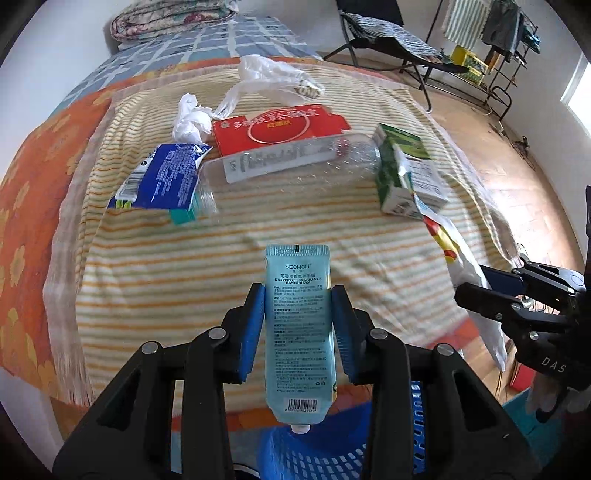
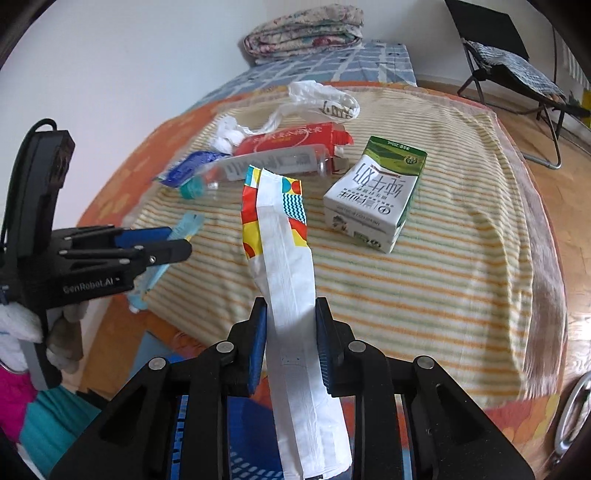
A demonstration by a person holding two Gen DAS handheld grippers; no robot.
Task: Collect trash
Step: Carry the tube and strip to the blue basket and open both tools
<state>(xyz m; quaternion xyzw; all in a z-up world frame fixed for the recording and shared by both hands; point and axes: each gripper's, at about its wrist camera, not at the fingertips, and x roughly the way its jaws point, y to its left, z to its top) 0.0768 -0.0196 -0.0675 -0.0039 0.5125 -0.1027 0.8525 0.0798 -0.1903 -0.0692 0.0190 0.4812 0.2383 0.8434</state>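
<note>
Left wrist view, bottom centre: the left gripper (image 1: 298,325) pinches a light-blue hand cream tube (image 1: 300,328) between its blue pads, nozzle end down, over a blue plastic basket (image 1: 314,454) that this view shows more fully. Right wrist view, bottom centre: the right gripper (image 2: 291,343) is clamped on a white paper wrapper (image 2: 291,295) with a coloured printed end; only this view shows the whole wrapper. At its left edge it shows the left gripper side-on, a gloved hand (image 2: 64,343) below it.

Mid-frame in both views, the striped blanket (image 1: 184,280) on the bed carries a green-and-white milk carton (image 1: 406,173), its printed face readable only from the right wrist. Beyond lie a clear plastic bottle (image 1: 280,162), a blue packet (image 1: 166,177) and a red box (image 1: 273,127). Farther up: crumpled tissue (image 1: 190,118), a thin plastic bag (image 1: 273,74), a folded quilt (image 2: 306,31).
</note>
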